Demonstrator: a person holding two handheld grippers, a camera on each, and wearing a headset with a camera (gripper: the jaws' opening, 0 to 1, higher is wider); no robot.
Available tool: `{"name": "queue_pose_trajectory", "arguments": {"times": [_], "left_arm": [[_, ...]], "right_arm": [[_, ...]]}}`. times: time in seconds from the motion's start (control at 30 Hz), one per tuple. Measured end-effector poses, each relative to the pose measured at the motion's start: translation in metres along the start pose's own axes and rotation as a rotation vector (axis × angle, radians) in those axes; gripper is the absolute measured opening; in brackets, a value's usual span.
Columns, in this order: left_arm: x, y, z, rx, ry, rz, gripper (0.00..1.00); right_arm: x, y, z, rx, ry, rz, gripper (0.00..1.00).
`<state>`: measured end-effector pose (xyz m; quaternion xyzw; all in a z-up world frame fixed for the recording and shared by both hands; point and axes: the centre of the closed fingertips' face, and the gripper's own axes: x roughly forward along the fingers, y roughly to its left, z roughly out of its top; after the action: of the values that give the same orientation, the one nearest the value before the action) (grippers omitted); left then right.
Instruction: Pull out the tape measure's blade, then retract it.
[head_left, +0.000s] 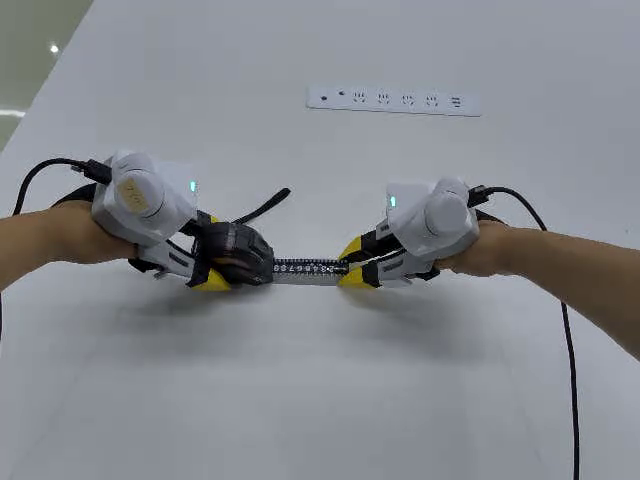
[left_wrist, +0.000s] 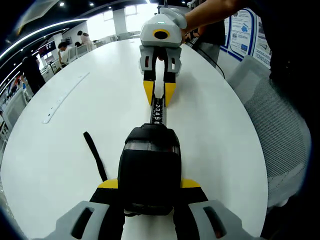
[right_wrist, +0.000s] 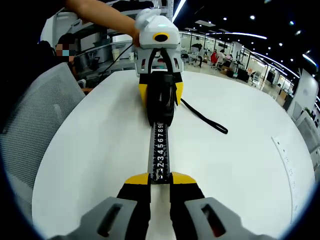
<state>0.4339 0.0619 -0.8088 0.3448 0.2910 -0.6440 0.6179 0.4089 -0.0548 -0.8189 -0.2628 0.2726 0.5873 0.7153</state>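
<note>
Black plastic tape measure case (head_left: 240, 255) sits clamped in the left gripper (left_wrist: 149, 183), and the right gripper (right_wrist: 160, 178) pinches the tip of the short numbered blade (right_wrist: 160, 147) — it runs straight between them over the white table (head_left: 320, 400), so I'd pull along that line, away from the case.

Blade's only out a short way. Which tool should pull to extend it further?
Right, probably. The right tool is shut on the blade tip, so it can draw straight back; the left tool clamps the case and should just anchor it.
</note>
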Motion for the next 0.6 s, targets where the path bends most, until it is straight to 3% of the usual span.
{"name": "queue_pose_trajectory", "arguments": {"times": [0.6], "left_arm": [[0.002,0.000,0.000,-0.003,0.003,0.004,0.35]], "right_arm": [[-0.019,0.001,-0.018,0.010,0.024,-0.001,0.12]]}}
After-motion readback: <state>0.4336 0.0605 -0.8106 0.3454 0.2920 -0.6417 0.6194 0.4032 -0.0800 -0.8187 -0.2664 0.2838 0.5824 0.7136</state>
